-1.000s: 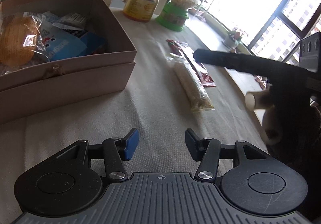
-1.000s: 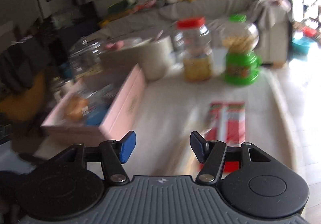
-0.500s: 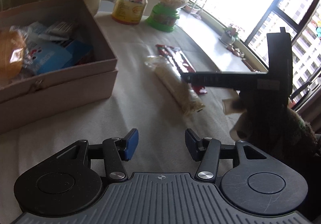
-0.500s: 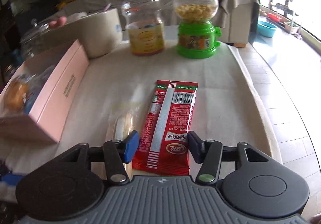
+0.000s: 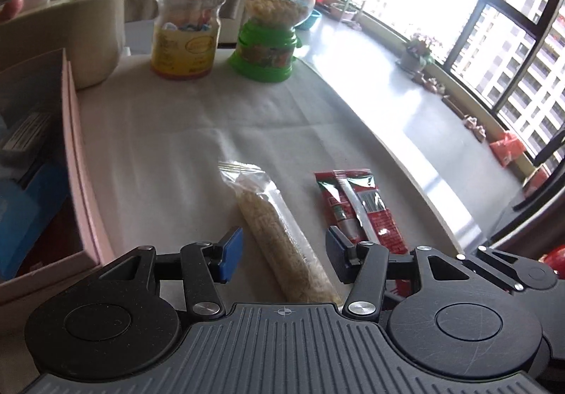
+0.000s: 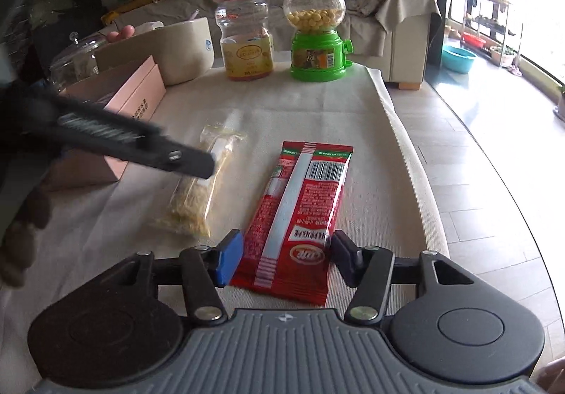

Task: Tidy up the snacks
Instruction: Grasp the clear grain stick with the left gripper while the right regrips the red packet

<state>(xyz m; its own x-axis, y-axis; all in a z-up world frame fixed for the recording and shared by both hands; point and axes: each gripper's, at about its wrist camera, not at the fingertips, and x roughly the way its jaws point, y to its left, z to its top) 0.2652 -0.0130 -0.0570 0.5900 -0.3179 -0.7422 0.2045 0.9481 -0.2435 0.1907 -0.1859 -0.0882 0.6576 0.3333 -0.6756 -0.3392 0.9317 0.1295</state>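
Observation:
A clear packet of beige snack (image 5: 282,238) lies on the cloth, its near end between the open fingers of my left gripper (image 5: 284,258). It also shows in the right wrist view (image 6: 197,196). A red snack packet (image 6: 300,213) lies to its right, its near end between the open fingers of my right gripper (image 6: 286,261); it shows in the left wrist view too (image 5: 360,210). The pink box (image 5: 76,160) holding wrapped snacks stands at the left. The left gripper's body (image 6: 116,139) crosses the right wrist view above the clear packet.
A red-lidded jar (image 6: 245,37), a green candy dispenser (image 6: 316,33) and a cream tub (image 6: 176,47) stand at the back of the table. The table's curved right edge (image 5: 416,182) runs close to the red packet. A sofa lies beyond.
Both grippers have moved forward and lower over the packets. The left gripper swung right from the pink box to straddle the clear packet; the right gripper now straddles the red packet.

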